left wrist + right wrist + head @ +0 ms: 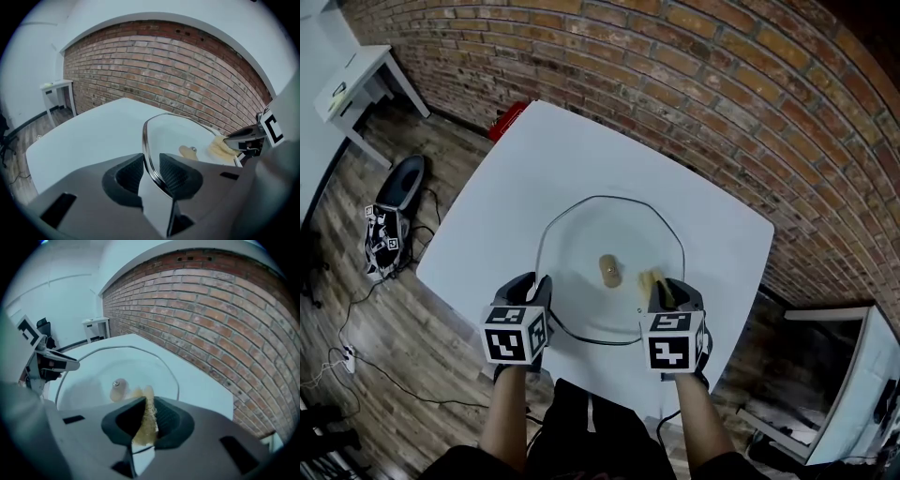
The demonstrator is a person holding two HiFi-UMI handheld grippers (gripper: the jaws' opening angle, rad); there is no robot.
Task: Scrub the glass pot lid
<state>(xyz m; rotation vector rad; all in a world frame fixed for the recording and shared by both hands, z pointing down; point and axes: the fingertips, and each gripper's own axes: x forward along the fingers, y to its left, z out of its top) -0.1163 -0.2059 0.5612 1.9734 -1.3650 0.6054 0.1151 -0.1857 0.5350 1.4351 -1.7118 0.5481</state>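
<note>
A round glass pot lid [581, 239] with a metal rim and a tan knob [608, 269] lies flat on the white table [525, 159]. My left gripper [542, 291] is shut on the lid's near-left rim [151, 164], which runs between its pads. My right gripper [667, 292] is shut on a yellow sponge [147, 420], whose tip rests on the glass just right of the knob [118, 389]. The sponge [219, 146] also shows in the left gripper view, held by the right gripper [243, 138].
A brick wall [694, 84] runs behind the table. On the wooden floor at the left lie a dark bag [401, 183], a marker cube [386, 239] and cables. A white side table [356, 84] stands far left, a white cabinet [853, 384] at the right.
</note>
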